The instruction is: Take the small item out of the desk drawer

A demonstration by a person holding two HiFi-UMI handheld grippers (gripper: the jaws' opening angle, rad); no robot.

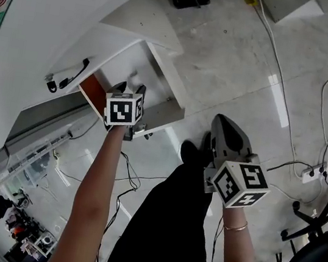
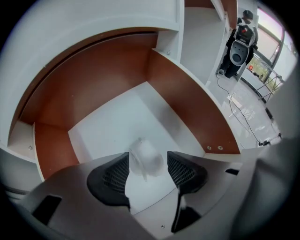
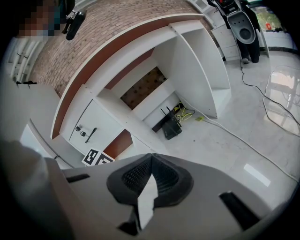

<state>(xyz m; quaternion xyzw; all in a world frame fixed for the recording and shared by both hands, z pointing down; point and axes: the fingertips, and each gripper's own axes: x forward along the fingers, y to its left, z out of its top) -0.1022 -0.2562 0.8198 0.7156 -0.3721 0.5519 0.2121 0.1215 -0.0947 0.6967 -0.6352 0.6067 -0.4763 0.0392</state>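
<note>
- Our left claw [image 2: 148,165] stands wide apart inside the open drawer [image 2: 84,98], with the small pale item [image 2: 146,157] lying loose between its jaws.
- We should lower squarely, then close gently around the item's middle.
- Our right claw [image 3: 151,159] hangs closed and empty, well away from the drawer.

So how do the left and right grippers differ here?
The left gripper has jaws apart; the right gripper has them together. The left gripper reaches into the open drawer with a small whitish item between its jaws; the right gripper is empty, over the floor. Both are the same dark two-jaw type.
</note>
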